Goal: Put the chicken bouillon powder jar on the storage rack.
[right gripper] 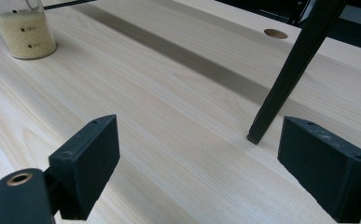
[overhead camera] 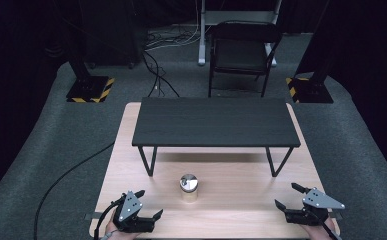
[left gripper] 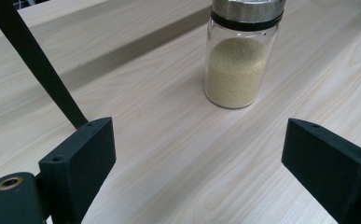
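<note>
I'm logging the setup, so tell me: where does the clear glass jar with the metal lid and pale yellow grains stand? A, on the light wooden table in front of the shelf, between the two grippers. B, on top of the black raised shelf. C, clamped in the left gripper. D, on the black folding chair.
A: the glass jar stands upright on the wooden table, in front of the black shelf, between the open left gripper and right gripper.

Dark room w/ grey carpet [overhead camera: 56, 135], black folding chair [overhead camera: 242, 52] behind table.
</note>
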Tool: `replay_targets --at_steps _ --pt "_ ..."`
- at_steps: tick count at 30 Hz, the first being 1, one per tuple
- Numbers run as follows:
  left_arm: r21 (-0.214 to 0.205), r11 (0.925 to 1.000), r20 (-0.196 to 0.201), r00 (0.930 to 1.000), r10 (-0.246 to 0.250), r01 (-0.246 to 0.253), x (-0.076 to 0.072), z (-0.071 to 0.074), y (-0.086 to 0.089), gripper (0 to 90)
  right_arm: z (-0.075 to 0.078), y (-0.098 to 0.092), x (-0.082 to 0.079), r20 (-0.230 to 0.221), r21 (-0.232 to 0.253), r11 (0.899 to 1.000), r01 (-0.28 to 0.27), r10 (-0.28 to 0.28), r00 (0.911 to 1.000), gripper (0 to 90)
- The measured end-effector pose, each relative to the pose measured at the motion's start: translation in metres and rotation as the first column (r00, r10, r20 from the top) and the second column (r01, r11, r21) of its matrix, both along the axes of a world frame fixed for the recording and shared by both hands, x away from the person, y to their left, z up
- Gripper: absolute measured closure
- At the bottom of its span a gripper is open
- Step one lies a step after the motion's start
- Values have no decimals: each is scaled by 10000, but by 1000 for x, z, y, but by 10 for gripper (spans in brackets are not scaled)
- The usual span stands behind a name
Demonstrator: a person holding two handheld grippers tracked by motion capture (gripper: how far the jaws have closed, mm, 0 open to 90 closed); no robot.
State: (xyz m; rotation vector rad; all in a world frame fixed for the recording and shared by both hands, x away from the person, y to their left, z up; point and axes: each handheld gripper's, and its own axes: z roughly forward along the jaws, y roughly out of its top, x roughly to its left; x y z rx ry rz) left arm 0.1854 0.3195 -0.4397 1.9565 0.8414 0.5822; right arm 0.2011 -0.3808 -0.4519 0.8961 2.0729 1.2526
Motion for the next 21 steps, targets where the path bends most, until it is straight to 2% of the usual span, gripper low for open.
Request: replay_targets --at_steps 9,12,17,20,21 --pt "78 9999 -66 10000 -63 64 2 0 -5 75 0 1 0 -15 -39 10000 -29 29 10000 121" --pt "-100 9999 -140 9998 -127 126 3 0 -7 74 -2 2 0 -24 48 10000 15 -15 10000 120" --pt "-43 9994 -113 9994 -334 334 11 3 -21 67 -1 3 2 -77 -1 10000 -57 57 10000 120" --pt "-211 9989 -169 9990 -415 411 16 1 -25 68 -1 3 1 -15 48 10000 -59 59 10000 120" --pt "-161 9986 -291 9982 -516 512 23 -1 -31 68 -1 2 1 15 45 10000 -79 79 10000 120"
